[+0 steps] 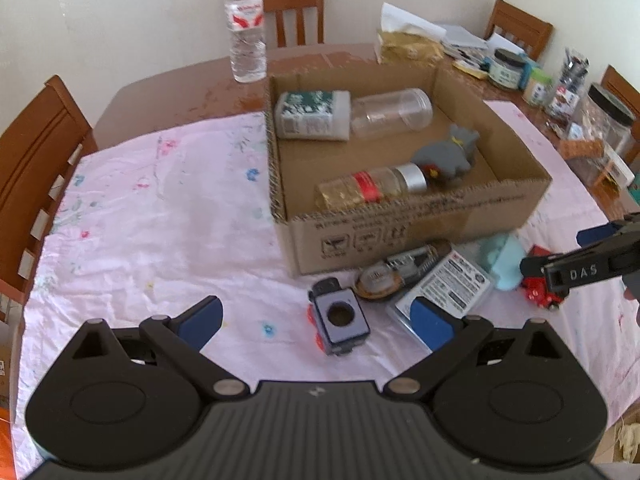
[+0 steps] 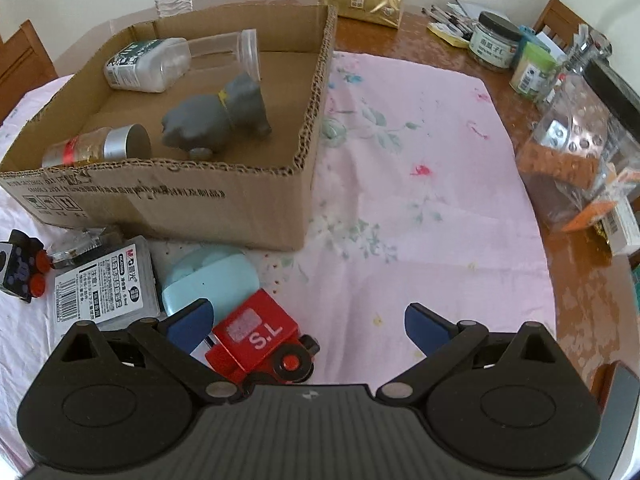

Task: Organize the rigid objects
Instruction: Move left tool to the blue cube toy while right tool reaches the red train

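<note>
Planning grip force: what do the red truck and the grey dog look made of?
Red truck: glossy hard material, painted wood or plastic; its surface shines. Grey dog: matte, smooth-moulded, probably rubber or vinyl; no glare, rounded edges.
</note>
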